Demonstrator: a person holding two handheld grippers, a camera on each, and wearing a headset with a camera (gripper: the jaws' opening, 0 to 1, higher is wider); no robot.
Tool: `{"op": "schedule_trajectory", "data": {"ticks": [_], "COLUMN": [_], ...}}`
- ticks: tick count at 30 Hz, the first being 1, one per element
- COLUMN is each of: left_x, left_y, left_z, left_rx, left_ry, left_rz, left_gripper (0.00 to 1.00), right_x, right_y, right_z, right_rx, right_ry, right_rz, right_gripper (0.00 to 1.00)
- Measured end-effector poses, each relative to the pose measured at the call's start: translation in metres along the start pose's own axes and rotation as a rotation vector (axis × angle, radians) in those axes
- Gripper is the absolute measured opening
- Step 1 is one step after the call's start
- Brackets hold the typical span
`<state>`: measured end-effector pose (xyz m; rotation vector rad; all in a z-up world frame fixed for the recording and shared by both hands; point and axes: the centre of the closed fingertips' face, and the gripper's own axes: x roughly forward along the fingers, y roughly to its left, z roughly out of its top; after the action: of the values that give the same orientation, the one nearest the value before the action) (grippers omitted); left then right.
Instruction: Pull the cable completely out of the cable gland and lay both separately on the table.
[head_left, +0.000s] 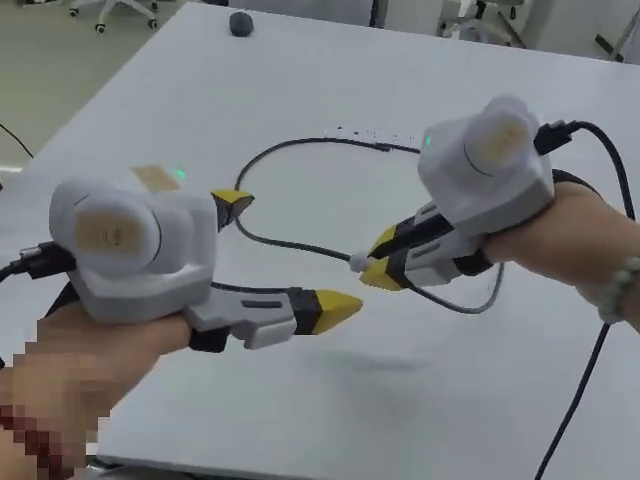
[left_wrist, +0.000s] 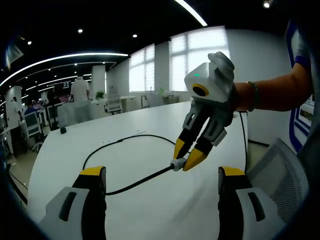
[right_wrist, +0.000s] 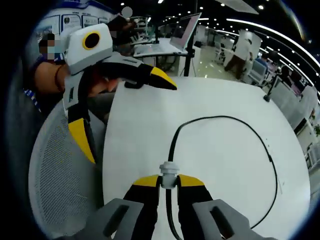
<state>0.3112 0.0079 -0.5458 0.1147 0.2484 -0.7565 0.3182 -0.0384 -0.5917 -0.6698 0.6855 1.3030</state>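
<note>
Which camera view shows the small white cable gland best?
The right gripper view: the small white cable gland sits close, centred between the jaws. The left gripper view and the head view show it smaller.

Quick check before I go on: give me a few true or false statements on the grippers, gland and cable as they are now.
1. The right gripper is shut on the white cable gland. True.
2. The left gripper grips the cable. False: its fingers stand wide open, holding nothing.
3. The cable is already out of the gland. False: it runs through the gland and on between the right fingers.
4. The cable lies in a loop on the table. True.
</note>
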Motion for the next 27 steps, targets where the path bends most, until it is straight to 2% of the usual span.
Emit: {"op": "schedule_trajectory", "data": {"ticks": [2,4,6,7,9,10,12,13,15,17,18,20,25,26,27], "left_x": [0.0,0.002,0.004,0.005,0.007,0.008,0.011,0.011,0.015,0.016,0.016,0.015,0.015,0.013,0.012], "left_y": [-0.009,-0.025,-0.031,-0.042,-0.049,-0.054,-0.056,-0.061,-0.06,-0.065,-0.07,-0.078,-0.082,-0.084,-0.084], "left_z": [0.007,0.012,0.018,0.02,0.02,0.019,0.022,0.024,0.024,0.028,0.033,0.038,0.046,0.048,0.05], "left_rx": [0.046,0.085,0.123,0.149,0.18,0.186,0.173,0.157,0.161,0.169,0.149,0.168,0.151,0.142,0.143], "left_ry": [-0.015,-0.02,-0.04,-0.044,-0.036,-0.033,-0.051,-0.063,-0.061,-0.083,-0.11,-0.137,-0.184,-0.196,-0.203], "left_rz": [-0.056,-0.164,-0.206,-0.283,-0.351,-0.391,-0.429,-0.475,-0.485,-0.525,-0.564,-0.613,-0.675,-0.704,-0.712], "left_gripper": [0.89,0.84,0.81,0.8,0.78,0.76,0.7,0.67,0.63,0.61,0.62,0.61,0.49,0.45,0.4], "right_x": [-0.009,-0.017,-0.023,-0.026,-0.033,-0.036,-0.042,-0.046,-0.05,-0.055,-0.058,-0.061,-0.069,-0.071,-0.072], "right_y": [0.006,0.011,0.016,0.019,0.023,0.025,0.028,0.029,0.031,0.032,0.032,0.034,0.039,0.042,0.043], "right_z": [0.0,-0.002,-0.003,-0.003,-0.002,-0.002,0.0,-0.001,-0.001,-0.001,0.0,0.002,0.009,0.011,0.012], "right_rx": [-0.009,-0.009,-0.002,0.0,0.009,0.01,0.016,0.019,0.018,0.029,0.037,0.056,0.098,0.11,0.12], "right_ry": [-0.002,0.0,0.0,-0.001,-0.003,-0.005,-0.013,-0.011,-0.011,-0.016,-0.024,-0.04,-0.081,-0.093,-0.097], "right_rz": [-0.006,-0.007,0.0,0.004,0.013,0.015,0.023,0.026,0.025,0.03,0.03,0.042,0.073,0.092,0.101], "right_gripper": [0.08,0.08,0.08,0.08,0.08,0.08,0.08,0.08,0.08,0.08,0.08,0.08,0.08,0.08,0.08]}}
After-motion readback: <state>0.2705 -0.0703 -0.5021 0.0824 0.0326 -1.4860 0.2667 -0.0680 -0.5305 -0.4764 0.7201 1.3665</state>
